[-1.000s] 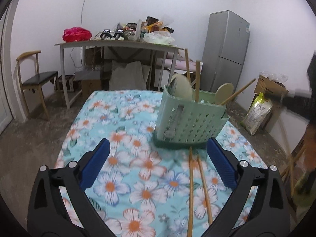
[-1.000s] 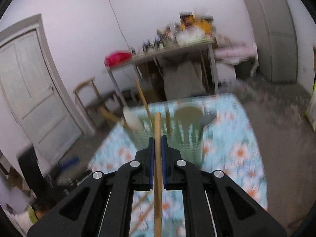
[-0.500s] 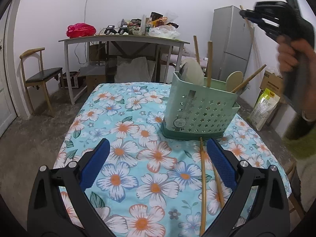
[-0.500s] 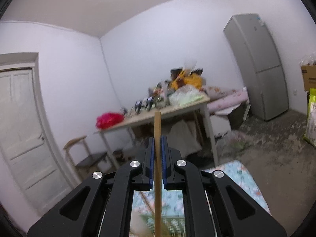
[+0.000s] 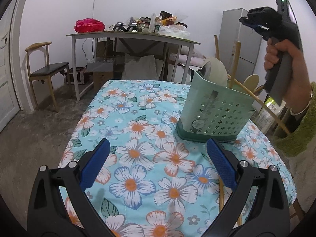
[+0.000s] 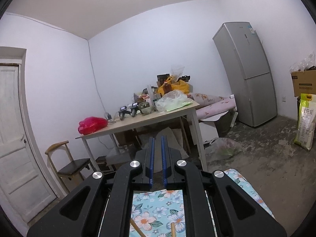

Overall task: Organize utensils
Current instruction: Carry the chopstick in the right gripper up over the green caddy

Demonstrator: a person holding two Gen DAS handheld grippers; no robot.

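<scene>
A green perforated utensil caddy [image 5: 215, 110] stands on the flowered tablecloth [image 5: 138, 130]. It holds a pale ladle [image 5: 215, 71], a wooden spoon [image 5: 251, 80] and upright chopsticks [image 5: 235, 65]. A long thin stick [image 5: 262, 106] slants from its rim down to the right. Two chopsticks [image 5: 222, 195] lie on the cloth, partly behind my left gripper's right finger. My left gripper [image 5: 158, 159] is open and low over the cloth, short of the caddy. A hand holds my right gripper [image 5: 242, 19] high above the caddy. In its own view the right gripper [image 6: 157, 144] is shut with nothing between the pads.
Behind the cloth-covered table are a cluttered grey table [image 5: 134, 37], a wooden chair [image 5: 45, 71] at left and a silver fridge [image 6: 246, 75] at right. A cardboard box [image 6: 303, 83] and a sack [image 6: 305, 122] stand by the right wall. A green sleeve [image 5: 296, 134] is at the right.
The chopstick that was between the right gripper's pads is gone from them. The right gripper stays high over the caddy. The left gripper sank a little toward the cloth.
</scene>
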